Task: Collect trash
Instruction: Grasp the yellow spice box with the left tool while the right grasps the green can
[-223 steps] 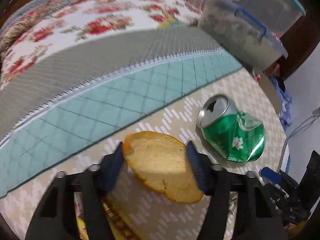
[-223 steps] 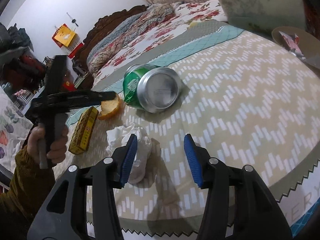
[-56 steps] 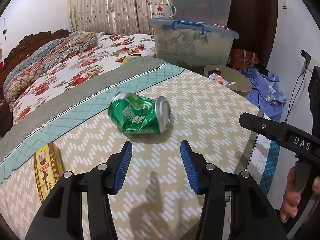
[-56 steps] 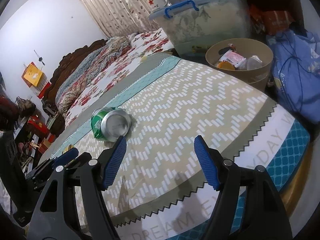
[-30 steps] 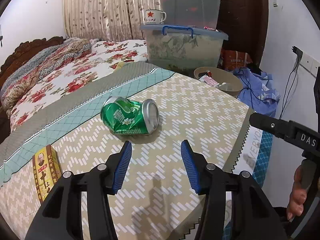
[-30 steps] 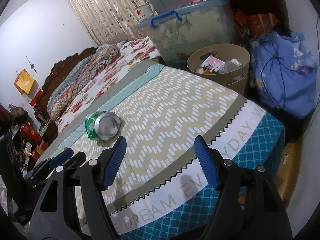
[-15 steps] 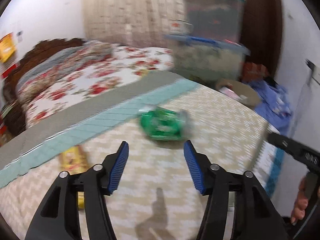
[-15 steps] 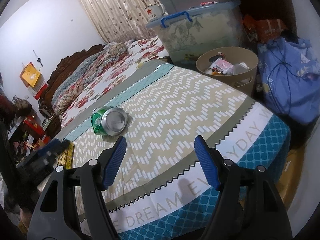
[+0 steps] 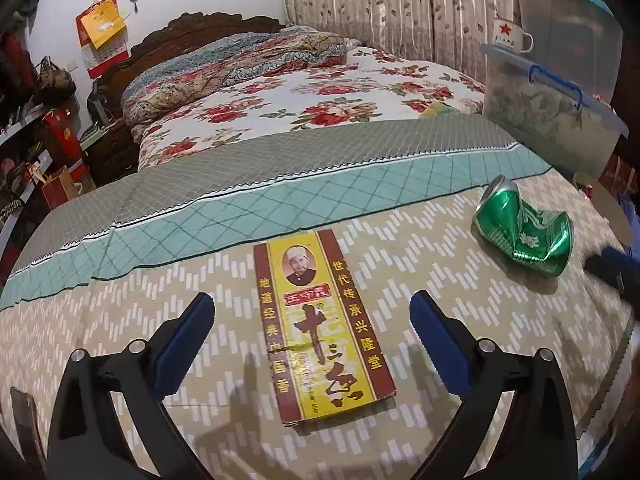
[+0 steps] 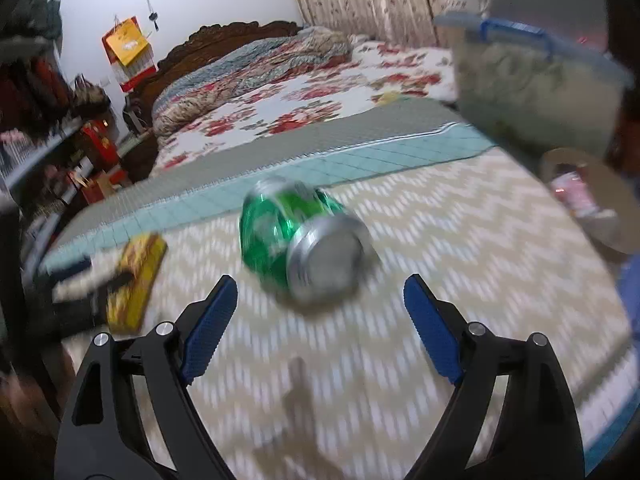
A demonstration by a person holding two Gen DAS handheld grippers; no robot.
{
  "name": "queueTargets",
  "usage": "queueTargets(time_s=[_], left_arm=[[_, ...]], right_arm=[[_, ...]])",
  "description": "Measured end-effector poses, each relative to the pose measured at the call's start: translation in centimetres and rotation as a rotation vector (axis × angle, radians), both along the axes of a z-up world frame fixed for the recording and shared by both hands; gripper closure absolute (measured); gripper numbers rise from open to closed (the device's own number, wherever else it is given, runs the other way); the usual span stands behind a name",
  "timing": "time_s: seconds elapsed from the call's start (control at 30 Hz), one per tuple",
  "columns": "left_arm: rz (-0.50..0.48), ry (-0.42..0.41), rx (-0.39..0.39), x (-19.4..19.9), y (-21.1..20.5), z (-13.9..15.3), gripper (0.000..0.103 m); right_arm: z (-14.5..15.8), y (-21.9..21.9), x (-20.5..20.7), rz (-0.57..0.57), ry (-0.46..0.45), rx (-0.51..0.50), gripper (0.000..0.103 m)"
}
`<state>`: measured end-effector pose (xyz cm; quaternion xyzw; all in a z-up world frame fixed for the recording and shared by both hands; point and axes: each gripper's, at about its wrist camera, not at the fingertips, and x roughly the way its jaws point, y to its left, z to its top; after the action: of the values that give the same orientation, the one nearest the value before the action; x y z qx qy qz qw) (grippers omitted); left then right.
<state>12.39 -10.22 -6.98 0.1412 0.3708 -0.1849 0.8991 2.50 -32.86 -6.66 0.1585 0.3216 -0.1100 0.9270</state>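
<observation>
Swung leftward since a second ago, the left tool (image 9: 310,328) is opening above the yellow box (image 9: 320,332) lying flat on the bed (image 9: 440,248), while the right tool (image 10: 320,320), also opening and empty, faces the crushed green can (image 10: 300,240).

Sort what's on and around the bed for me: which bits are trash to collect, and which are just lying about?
For the job:
- flat yellow box
- crushed green can
- waste bin

Lying about:
- folded floral quilt
- lidded storage tub
- star mug
</observation>
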Motion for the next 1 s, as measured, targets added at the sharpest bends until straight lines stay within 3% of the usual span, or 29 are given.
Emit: queueTargets(time_s=[0.17, 0.23, 0.3, 0.33, 0.4, 0.43, 0.6, 0.77, 1.0], left_arm=[[-0.004, 0.016, 0.027, 0.7, -0.5, -1.1, 0.009], [-0.004, 0.037, 0.029, 1.0, -0.5, -1.7, 0.009], [-0.011, 0.049, 0.009, 1.0, -0.2, -1.8, 0.01], [-0.013, 0.051, 0.001, 1.1, -0.1, -1.8, 0.012], [-0.03, 0.082, -0.013, 1.3, 0.0, -2.1, 0.03], [-0.032, 0.091, -0.01, 1.7, 0.1, -2.3, 0.04], [-0.095, 0.104, -0.037, 1.1, -0.1, -2.2, 0.041], [-0.172, 0.1, -0.018, -1.0, -1.2, -2.5, 0.041], [-0.192, 0.104, -0.009, -2.0, -2.8, -2.6, 0.041]], right_arm=[[-0.7, -5.8, 4.8, -0.047, 0.014, 0.257, 0.02], [-1.4, -7.1, 6.1, -0.047, 0.045, 0.304, 0.029], [-2.1, -7.6, 7.0, -0.031, 0.086, 0.33, 0.05], [-2.4, -7.6, 7.2, -0.007, 0.094, 0.355, 0.05], [-2.7, -6.9, 6.6, 0.026, 0.089, 0.407, 0.054], [-2.9, -5.9, 6.1, 0.049, 0.094, 0.424, 0.054], [-4.1, -0.4, 2.8, 0.19, 0.109, 0.492, 0.052], [-4.6, 2.3, 0.3, 0.212, 0.101, 0.485, 0.048], [-5.3, 4.1, -3.9, 0.215, 0.108, 0.49, 0.045]])
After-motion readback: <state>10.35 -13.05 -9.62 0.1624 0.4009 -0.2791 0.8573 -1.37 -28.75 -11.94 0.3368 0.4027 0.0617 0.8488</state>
